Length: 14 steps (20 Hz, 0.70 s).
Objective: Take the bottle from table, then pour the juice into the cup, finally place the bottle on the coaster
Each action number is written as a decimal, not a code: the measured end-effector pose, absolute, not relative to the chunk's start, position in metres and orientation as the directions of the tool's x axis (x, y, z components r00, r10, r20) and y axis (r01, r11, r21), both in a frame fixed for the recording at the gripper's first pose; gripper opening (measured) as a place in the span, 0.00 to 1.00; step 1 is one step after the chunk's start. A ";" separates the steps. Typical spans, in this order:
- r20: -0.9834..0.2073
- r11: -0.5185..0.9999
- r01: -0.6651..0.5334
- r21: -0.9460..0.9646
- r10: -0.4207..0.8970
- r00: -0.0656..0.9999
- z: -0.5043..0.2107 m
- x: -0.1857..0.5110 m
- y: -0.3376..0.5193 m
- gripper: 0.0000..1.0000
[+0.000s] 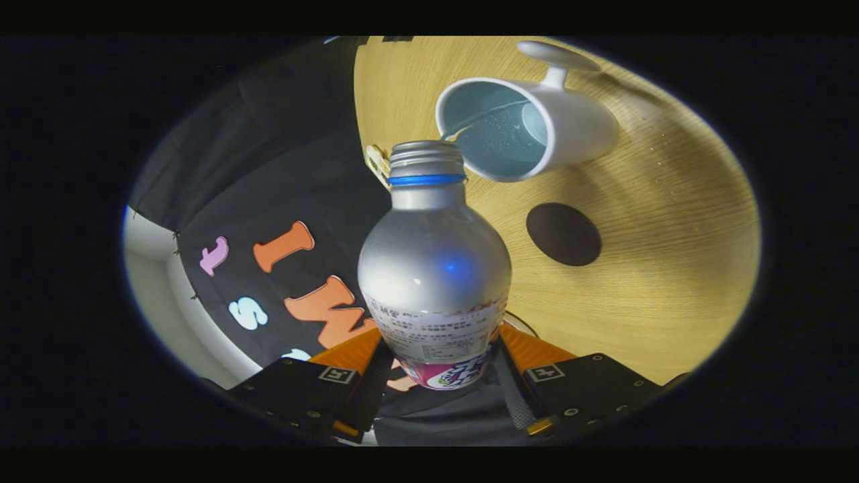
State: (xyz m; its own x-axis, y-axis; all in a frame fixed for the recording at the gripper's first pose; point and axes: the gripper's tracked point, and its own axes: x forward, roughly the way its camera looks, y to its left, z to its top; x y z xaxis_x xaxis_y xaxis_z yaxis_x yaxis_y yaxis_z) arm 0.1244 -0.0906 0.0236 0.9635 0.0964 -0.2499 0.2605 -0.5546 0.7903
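Note:
A silver bottle point(435, 268) with a blue neck ring and an uncapped threaded mouth sits between my fingers, and my gripper point(436, 365) is shut on its labelled lower body. The whole view is rolled, so the bottle is tipped with its mouth right at the rim of a white cup point(530, 127). The cup has a pale blue inside and a handle on its far side. A thin thread of liquid runs from the bottle's mouth over the cup's rim. A dark round coaster point(564, 234) lies on the wooden table point(671, 268), beside the bottle and nearer than the cup.
The booth's black cloth wall point(268, 168) hangs past the table's edge on the side away from the coaster. A small pale clip point(377, 164) sits at that table edge, just behind the bottle's neck. A white strip of floor or wall point(151, 268) shows beyond the cloth.

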 end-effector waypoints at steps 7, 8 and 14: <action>-0.245 -0.588 0.250 0.769 0.090 0.965 0.027 0.122 -0.097 0.77; -0.247 -0.587 0.253 0.769 0.091 0.965 0.026 0.123 -0.097 0.76; -0.249 -0.603 0.253 0.756 0.093 0.964 0.032 0.122 -0.098 0.77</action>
